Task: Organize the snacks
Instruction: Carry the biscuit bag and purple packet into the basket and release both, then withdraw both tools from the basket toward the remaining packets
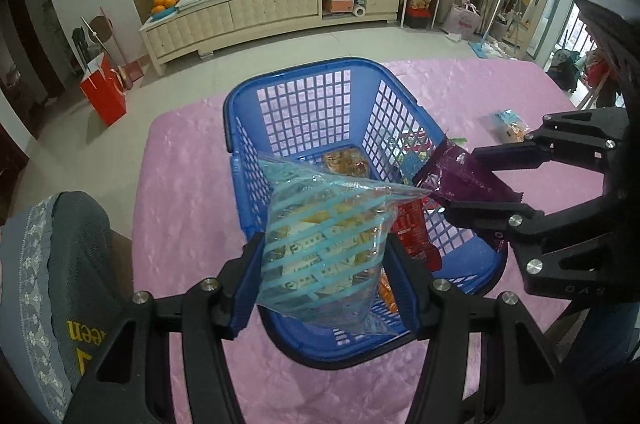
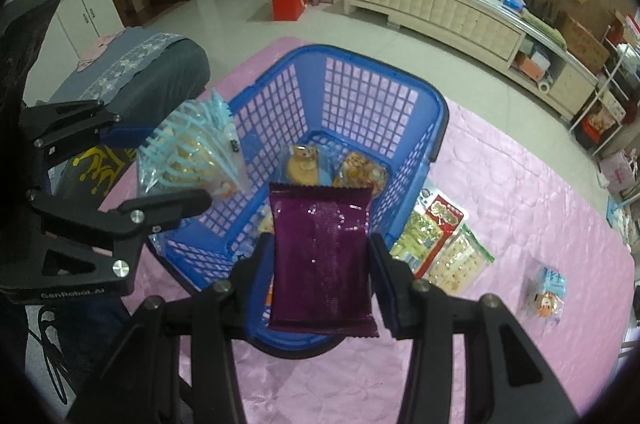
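A blue mesh basket (image 1: pixel 248 112) (image 2: pixel 436 112) stands on the pink tablecloth with several snack packs inside. My left gripper (image 1: pixel 322 264) is shut on a clear bag with light-blue stripes (image 1: pixel 324 244) (image 2: pixel 192 152), held over the basket's near rim. My right gripper (image 2: pixel 320 272) (image 1: pixel 460 180) is shut on a purple foil snack pack (image 2: pixel 320 256) (image 1: pixel 460 172), held over the basket. Inside the basket lie a red pack (image 1: pixel 412 228) and small cake packs (image 2: pixel 304 164) (image 1: pixel 344 160).
On the cloth right of the basket lie a green-and-red pack (image 2: pixel 424 228), a cracker bag (image 2: pixel 460 260) and a small blue snack pack (image 2: pixel 546 292) (image 1: pixel 510 124). A grey chair back (image 1: pixel 64 264) (image 2: pixel 152 72) stands left of the table. A cabinet (image 1: pixel 272 8) lines the far wall.
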A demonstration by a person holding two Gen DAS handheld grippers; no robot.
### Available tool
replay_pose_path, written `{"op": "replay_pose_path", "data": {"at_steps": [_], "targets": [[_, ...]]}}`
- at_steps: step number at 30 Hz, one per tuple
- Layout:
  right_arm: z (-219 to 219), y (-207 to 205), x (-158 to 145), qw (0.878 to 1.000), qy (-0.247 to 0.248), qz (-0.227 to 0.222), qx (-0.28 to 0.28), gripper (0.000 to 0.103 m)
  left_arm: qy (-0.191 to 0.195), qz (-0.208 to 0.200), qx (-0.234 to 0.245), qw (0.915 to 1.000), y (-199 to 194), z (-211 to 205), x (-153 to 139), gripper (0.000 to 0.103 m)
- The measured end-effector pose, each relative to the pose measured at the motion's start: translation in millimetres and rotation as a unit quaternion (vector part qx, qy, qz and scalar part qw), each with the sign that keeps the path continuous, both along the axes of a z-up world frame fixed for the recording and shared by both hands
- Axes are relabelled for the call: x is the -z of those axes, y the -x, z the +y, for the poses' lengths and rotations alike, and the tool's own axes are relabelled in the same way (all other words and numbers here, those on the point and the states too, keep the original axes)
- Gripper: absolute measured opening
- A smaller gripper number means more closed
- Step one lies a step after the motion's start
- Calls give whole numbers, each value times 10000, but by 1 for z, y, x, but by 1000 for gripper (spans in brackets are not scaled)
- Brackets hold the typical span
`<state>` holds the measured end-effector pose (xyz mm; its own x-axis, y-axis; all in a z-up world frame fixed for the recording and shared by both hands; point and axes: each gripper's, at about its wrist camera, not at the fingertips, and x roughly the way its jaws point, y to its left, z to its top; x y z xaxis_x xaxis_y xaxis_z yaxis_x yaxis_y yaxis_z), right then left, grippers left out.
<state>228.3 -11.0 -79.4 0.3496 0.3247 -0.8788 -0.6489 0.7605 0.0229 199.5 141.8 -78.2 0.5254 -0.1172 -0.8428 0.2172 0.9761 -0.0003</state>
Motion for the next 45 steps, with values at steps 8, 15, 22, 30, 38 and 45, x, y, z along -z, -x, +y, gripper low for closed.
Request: {"op": "replay_pose_path", "data": {"at_steps": [8,15,22,30,38,45], "targets": [[6,-1,5,9999,27,79,-60,51,-82,64,109,9999,-5,-7,8,56],[6,-4,6,9997,3,232,-54,51,-130,141,150,9997,-4,-6,9,59],[-4,-2,3,9996,-109,239,-57,76,-227,12,-1,9997,0,-4,1,69],[-31,3,-22,9997,-164,-61,182,81,-332,-166,23,9993,12,-17,-19,69],[-81,9,-46,9980,-166,-299,527,81,-349,-385,343,9981,16,-67,-48,69],[-152,3,-52,9929,-155,-325,1137,81,-478,-545,838,9938,11,-138,-57,78]]}}
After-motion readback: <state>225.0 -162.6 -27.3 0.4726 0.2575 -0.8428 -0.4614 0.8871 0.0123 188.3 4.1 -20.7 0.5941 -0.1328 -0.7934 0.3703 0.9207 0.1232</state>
